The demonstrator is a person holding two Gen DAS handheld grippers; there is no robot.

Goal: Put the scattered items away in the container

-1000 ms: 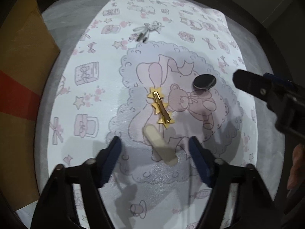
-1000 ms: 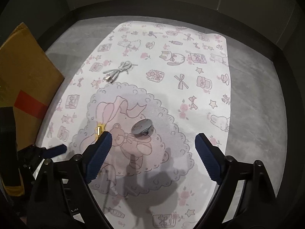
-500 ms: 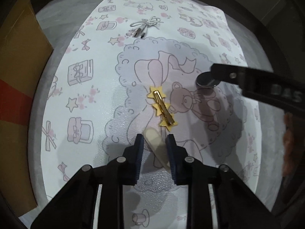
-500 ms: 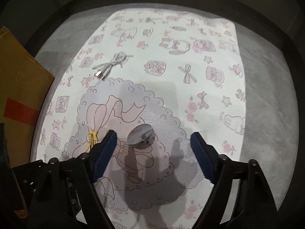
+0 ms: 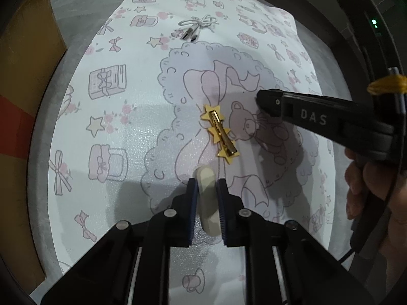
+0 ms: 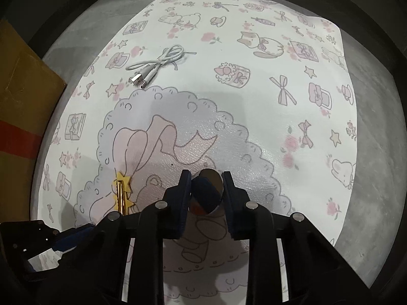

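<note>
Your left gripper [image 5: 206, 193] is clamped on a cream oblong piece [image 5: 207, 203], its blue pads [image 5: 192, 203] pressing both long sides, low over the patterned mat [image 5: 122, 117]. Just beyond it lies a gold star hair clip [image 5: 220, 134], slanting from far left to near right. Farther off, near the mat's far edge, sits a coiled white cable [image 5: 197, 26]. Your right gripper [image 5: 264, 100] reaches in from the right, its tip just beside the printed bear; whether it grips anything is hidden here. A cardboard box [image 5: 23, 76] stands at the left.

Your left gripper [image 5: 206, 186] went from wide open to clamped on the cream bar [image 5: 207, 198]. Your right gripper [image 6: 206, 178] moved in & closed on the round mirror [image 6: 207, 193], now tilted up.
</note>
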